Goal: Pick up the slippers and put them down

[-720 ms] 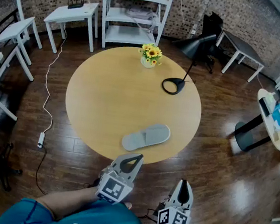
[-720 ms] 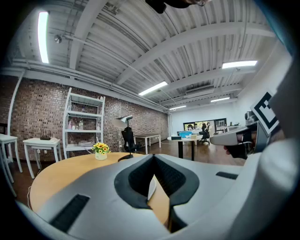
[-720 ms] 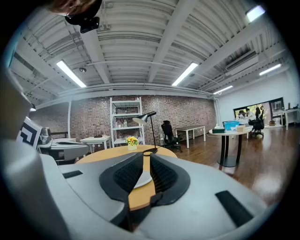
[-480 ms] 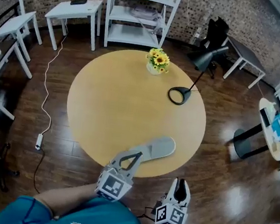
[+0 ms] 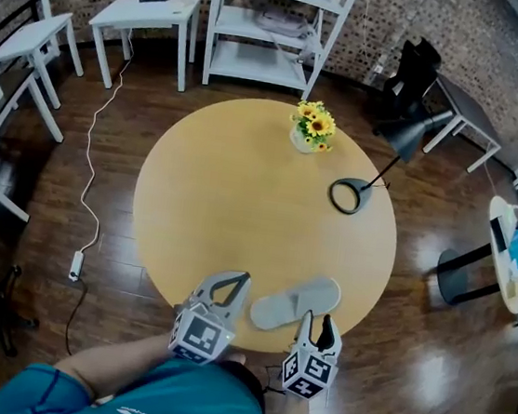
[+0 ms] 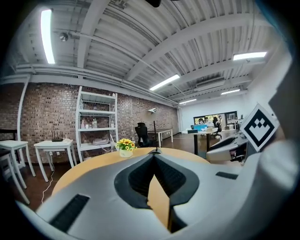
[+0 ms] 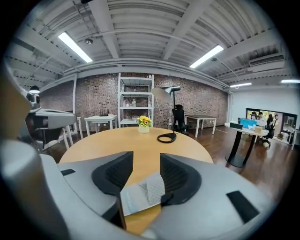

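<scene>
One slipper (image 5: pixel 296 302) is all we can find, though the task speaks of slippers; no second one shows anywhere.

In the head view it lies flat on the round table (image 5: pixel 232 198), near the edge closest to the person and well apart from the flowers (image 5: pixel 312 124) and the lamp (image 5: pixel 347 195) at the far side. The left gripper (image 5: pixel 236 283) hangs over the table edge just beside the slipper's left end. The right gripper (image 5: pixel 315 323) points at the slipper from the near side, its jaw tips at or just short of its near edge; from this height we cannot say whether they touch it.

In the left gripper view the left gripper (image 6: pixel 153 157) has its jaws closed tip to tip, with nothing caught in them; only the table (image 6: pixel 93 164) shows through the hollow behind the tips. The slipper is out of sight here.

In the right gripper view the right gripper (image 7: pixel 146 164) has its jaws spread, and the slipper (image 7: pixel 140 192) lies on the table (image 7: pixel 140 145) in the gap low between them, one end with its dotted sole turned up. The jaws do not press on it.

We judge the task barely begun: the slipper is not yet lifted, and the right gripper looks lined up for a grasp. Closing on it, raising it and setting it down are all left to do.
</scene>
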A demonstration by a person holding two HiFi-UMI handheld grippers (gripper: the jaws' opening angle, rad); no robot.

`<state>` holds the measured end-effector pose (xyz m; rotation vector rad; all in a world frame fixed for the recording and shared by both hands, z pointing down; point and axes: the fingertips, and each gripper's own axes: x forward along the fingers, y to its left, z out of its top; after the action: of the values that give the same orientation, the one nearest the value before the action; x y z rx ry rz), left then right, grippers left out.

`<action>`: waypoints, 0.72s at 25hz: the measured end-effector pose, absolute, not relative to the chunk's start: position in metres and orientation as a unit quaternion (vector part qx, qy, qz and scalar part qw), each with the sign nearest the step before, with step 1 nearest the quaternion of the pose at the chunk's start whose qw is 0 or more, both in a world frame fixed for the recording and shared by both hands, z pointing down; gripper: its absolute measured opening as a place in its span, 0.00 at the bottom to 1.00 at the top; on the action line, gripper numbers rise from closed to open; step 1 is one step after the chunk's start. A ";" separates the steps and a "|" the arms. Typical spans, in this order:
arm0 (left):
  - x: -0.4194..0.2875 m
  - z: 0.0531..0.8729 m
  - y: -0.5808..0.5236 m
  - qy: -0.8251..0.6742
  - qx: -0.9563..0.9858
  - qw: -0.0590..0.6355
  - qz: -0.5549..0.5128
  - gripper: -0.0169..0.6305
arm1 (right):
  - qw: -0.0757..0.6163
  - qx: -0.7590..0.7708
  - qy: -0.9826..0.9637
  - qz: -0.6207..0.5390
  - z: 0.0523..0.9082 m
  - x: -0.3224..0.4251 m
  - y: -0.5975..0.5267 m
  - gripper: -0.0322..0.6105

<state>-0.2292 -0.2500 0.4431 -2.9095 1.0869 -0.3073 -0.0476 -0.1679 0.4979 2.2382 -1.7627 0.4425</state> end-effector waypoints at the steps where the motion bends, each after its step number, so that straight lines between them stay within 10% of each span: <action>1: -0.232 0.445 -0.255 0.353 -0.930 0.010 -0.099 0.04 | 0.137 0.767 -0.607 0.158 0.508 -0.048 -0.176 0.37; 18: -0.206 0.471 -0.296 0.395 -0.908 -0.011 -0.140 0.04 | 0.209 0.747 -0.540 0.325 0.636 0.003 -0.215 0.57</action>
<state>-0.2057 -0.2963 0.4710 -2.8719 1.2500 -0.4425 0.0028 -0.2152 0.6361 2.0790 -1.5019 0.9052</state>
